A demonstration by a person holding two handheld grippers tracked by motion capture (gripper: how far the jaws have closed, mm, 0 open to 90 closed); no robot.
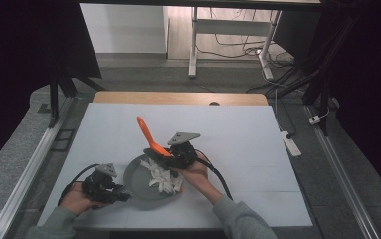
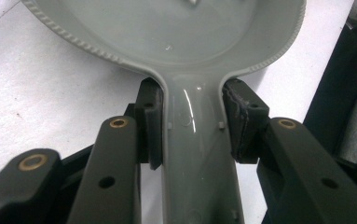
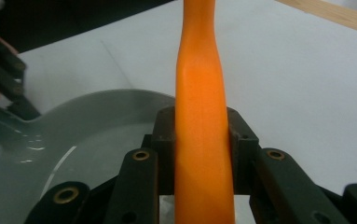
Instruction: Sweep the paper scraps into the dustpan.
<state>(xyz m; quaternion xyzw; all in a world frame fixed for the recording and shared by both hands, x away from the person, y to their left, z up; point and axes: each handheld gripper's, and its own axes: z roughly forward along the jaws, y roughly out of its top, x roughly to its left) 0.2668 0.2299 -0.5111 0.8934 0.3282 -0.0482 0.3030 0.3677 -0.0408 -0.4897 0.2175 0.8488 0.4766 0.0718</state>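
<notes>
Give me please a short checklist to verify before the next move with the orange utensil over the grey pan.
1. Left gripper is shut on the grey pan's handle, pads on both sides: ok.
2. Right gripper is shut on the orange utensil, which runs straight between the jaws: ok.
3. Grey pan lies flat on the white table: ok.
4. White food pieces are inside the pan, none on the table: ok.
5. Working end of the utensil touches the food: cannot tell, it is hidden under the right gripper.
6. Table around the pan is free of other things: ok.
</notes>
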